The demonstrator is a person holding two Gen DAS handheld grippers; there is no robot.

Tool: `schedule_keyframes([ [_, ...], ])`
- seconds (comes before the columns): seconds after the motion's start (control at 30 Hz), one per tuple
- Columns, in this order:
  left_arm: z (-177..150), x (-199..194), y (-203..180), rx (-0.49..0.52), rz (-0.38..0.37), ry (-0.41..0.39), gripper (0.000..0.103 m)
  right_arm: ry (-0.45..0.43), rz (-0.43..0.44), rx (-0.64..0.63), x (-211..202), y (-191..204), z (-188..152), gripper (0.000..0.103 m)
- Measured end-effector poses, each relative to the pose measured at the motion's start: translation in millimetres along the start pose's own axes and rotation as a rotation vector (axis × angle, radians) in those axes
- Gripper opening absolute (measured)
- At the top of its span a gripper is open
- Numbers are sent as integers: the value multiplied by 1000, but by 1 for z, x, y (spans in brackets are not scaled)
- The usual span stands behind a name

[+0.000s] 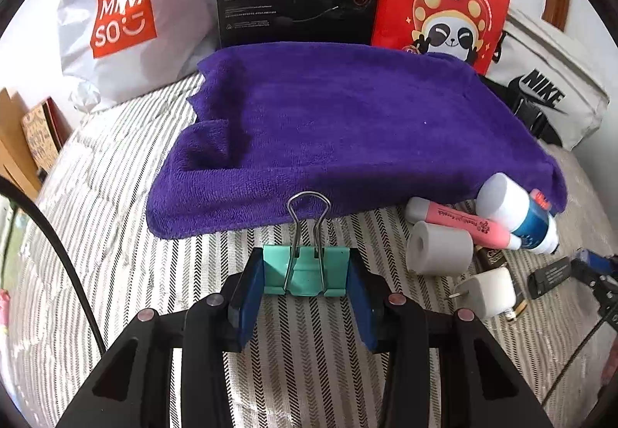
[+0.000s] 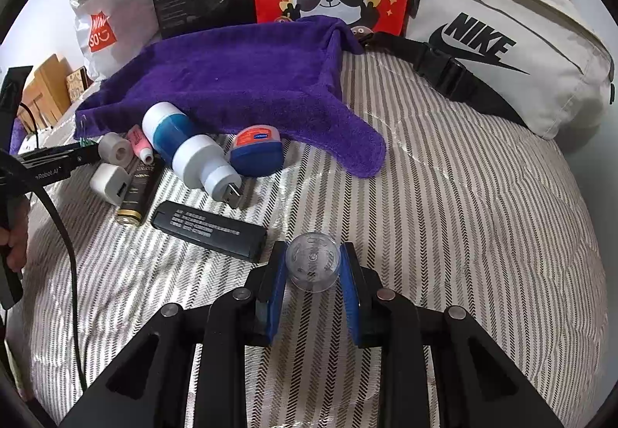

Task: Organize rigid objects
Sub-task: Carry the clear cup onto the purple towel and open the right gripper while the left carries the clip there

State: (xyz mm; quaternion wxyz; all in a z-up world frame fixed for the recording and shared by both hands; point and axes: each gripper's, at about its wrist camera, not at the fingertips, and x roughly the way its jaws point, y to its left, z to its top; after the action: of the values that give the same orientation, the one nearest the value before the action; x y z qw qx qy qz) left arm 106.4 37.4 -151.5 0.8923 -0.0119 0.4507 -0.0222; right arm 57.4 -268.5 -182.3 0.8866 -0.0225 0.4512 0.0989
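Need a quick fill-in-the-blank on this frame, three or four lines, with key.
1. The left tool is shut on a teal ____ clip.
2. The right tool grips a clear ____.
3. The towel is ____ in colour.
4. The grey bag reads ____.

Missing words: binder; cap; purple; NIKE
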Motion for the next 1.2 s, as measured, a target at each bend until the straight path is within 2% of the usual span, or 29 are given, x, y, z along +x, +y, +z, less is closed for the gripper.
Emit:
schedule_keyframes([
  [0.23,-7,-11,10,-63,-68,15,39,-21,1,-5,-12,3,8,27],
  [0.73,-18,-49,20,-96,-58,-19,39,-93,39,-42,-34,16,42,27],
  [0.97,-3,-64,20,-97,-41,-46,39,-118,62,-44,-39,22,62,27],
  [1.2,22,-71,16,-78,2,-68,39,-128,42,-44,-39,25,85,27],
])
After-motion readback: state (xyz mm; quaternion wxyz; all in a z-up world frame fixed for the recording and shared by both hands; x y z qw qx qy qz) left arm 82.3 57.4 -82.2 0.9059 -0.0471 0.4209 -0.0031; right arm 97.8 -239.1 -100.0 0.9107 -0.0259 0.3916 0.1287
